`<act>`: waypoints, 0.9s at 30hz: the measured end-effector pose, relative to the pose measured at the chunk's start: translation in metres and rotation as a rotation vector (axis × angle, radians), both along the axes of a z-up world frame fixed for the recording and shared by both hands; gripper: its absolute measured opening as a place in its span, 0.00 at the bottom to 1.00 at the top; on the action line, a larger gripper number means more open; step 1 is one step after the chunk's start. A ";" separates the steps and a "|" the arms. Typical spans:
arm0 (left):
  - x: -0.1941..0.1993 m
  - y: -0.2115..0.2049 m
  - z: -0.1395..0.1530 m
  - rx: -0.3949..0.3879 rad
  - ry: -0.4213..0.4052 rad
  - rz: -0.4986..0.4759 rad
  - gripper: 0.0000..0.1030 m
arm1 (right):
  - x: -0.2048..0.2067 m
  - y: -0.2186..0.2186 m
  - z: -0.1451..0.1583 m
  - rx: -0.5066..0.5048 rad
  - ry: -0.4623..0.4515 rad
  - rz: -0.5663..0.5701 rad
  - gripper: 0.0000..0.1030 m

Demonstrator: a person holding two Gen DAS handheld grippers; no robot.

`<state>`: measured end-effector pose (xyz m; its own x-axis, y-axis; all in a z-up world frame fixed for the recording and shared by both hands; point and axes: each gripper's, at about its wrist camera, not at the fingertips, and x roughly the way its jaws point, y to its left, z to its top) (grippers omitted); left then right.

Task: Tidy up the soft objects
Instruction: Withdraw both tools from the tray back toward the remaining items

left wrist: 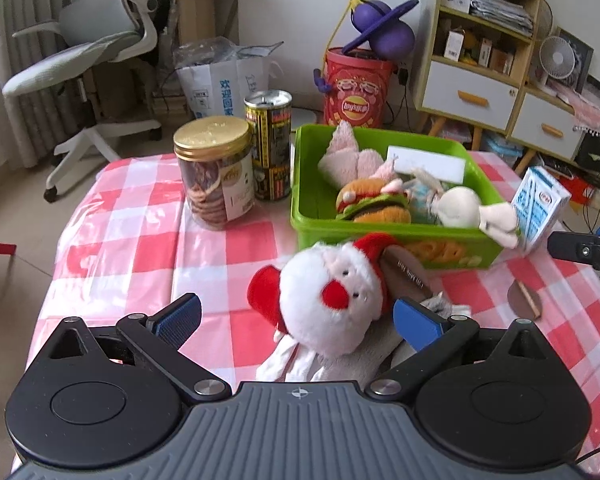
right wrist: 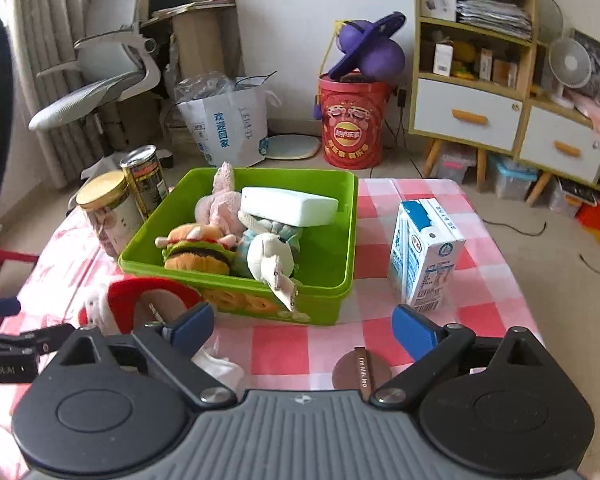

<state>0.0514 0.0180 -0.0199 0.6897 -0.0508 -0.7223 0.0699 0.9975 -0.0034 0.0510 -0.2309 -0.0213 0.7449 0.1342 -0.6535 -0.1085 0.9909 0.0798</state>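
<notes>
Plush toy (left wrist: 332, 300) with white fur and red nose lies on our checkered surface (left wrist: 140, 240), between the spread fingers of our left hand-held gripper (left wrist: 298, 316).

We see both hand-held grippers released: the left one brackets the toy without clamping it, and the right hand-held gripper (right wrist: 304, 330) hangs spread over bare cloth with nothing between its fingers. Just beyond the toy stands the green bin (right wrist: 340, 240), already holding a burger plush (right wrist: 198, 252), a pink plush (right wrist: 220, 204) and a white plush (right wrist: 270, 258). A milk carton (right wrist: 424, 252) stands right of the bin, a cookie jar (left wrist: 214, 172) and a can (left wrist: 269, 144) to its left.
</notes>
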 end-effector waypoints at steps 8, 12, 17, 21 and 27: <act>-0.006 0.002 -0.007 0.006 -0.018 -0.036 0.95 | -0.006 -0.004 -0.010 0.008 -0.003 0.064 0.76; -0.009 -0.001 -0.013 0.010 -0.019 -0.064 0.95 | -0.009 -0.013 -0.016 0.008 -0.007 0.064 0.77; -0.017 -0.010 -0.024 0.021 -0.016 -0.140 0.95 | -0.015 -0.030 -0.031 -0.020 0.002 0.071 0.77; -0.023 -0.019 -0.036 -0.001 0.009 -0.208 0.95 | -0.014 -0.049 -0.045 0.021 0.042 0.050 0.77; -0.022 -0.029 -0.050 -0.054 0.052 -0.253 0.95 | -0.011 -0.058 -0.072 0.023 0.133 0.008 0.77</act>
<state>0.0291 -0.0110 -0.0698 0.6124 -0.2561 -0.7479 0.3152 0.9467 -0.0662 0.0398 -0.2889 -0.0929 0.6504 0.1561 -0.7434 -0.1032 0.9877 0.1172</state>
